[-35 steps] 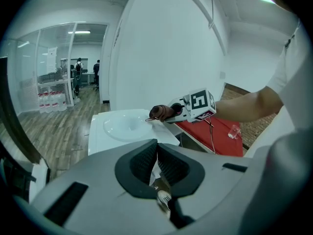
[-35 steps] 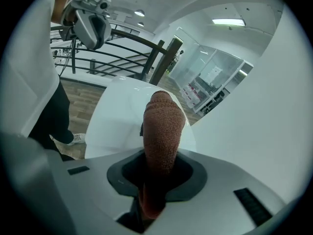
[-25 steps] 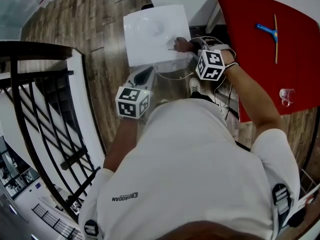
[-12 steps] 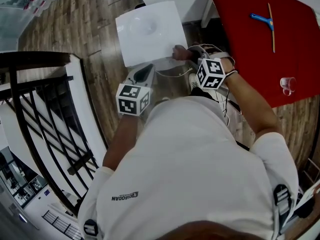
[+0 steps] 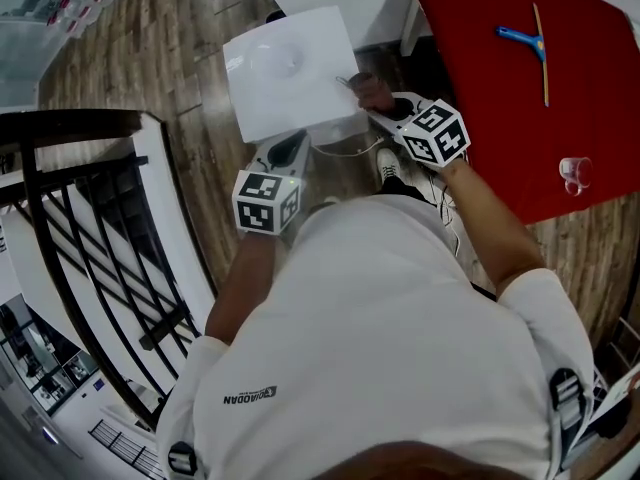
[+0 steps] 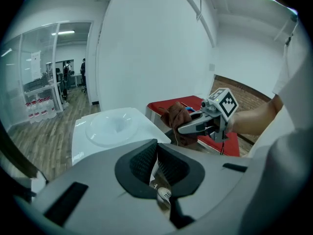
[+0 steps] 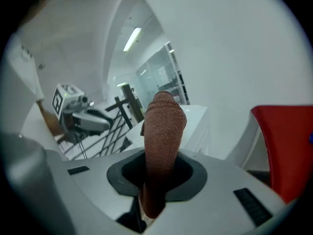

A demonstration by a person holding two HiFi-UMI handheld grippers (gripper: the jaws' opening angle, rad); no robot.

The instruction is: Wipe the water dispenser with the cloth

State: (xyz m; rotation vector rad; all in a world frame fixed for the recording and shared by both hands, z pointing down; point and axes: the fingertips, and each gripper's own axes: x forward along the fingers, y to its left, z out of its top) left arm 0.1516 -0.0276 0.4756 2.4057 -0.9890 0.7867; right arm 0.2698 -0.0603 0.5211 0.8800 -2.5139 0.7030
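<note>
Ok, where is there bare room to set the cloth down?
Red table: bare between the blue squeegee and the clear cup. The water dispenser top is bare too. Crowded at its near corner, where the right gripper holds the cloth.

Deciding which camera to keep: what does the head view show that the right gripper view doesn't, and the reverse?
Only the head view: the squeegee and cup on the red table, and the whole top of the dispenser. Only the right gripper view: the right tongs shut on the cloth, seen close. Both: cloth, dispenser, red table, left tongs.
</note>
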